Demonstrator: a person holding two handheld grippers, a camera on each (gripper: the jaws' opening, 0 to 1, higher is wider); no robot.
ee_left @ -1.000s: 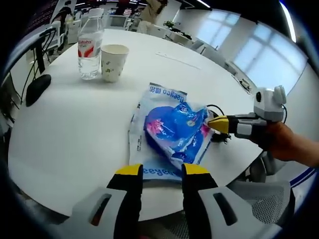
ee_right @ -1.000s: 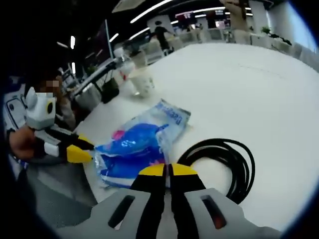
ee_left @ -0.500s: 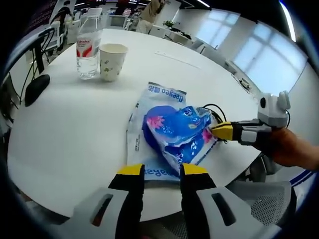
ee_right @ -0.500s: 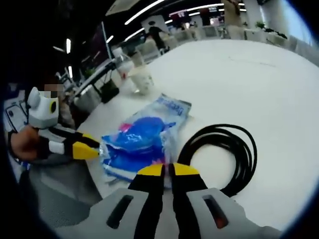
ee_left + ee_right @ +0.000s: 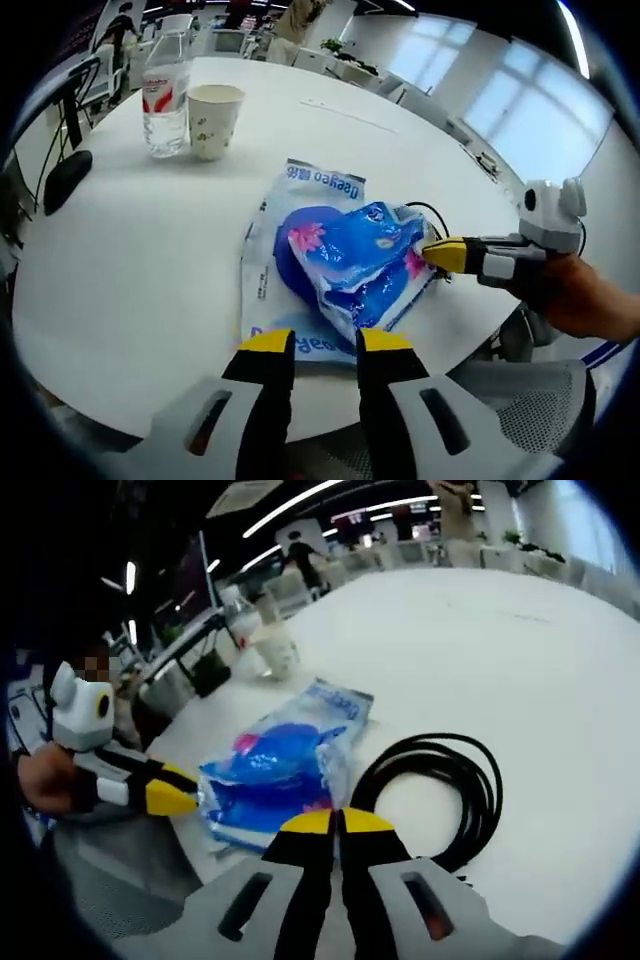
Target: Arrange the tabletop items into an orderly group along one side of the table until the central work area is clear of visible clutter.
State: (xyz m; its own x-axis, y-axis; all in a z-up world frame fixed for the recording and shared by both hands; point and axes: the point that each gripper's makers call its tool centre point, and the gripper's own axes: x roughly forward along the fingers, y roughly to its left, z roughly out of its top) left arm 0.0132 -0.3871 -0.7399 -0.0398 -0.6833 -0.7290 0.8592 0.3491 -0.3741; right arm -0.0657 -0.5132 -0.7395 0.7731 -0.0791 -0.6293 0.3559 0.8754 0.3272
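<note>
Right tool pinches blue packet labelled "Deeyeo".

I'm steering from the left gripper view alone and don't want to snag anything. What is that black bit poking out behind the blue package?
Observer: It's a black cable, coiled in a loop on the table right beside the blue package.
Operator: Is the right claw open?
Observer: No. In the right gripper view the right claw has its jaws together at the package's edge. I cannot tell whether it pinches the wrapper.
Operator: Where does my left claw sit from that side?
Observer: The left claw has its yellow tip at the package's opposite edge, away from the cable.
</note>
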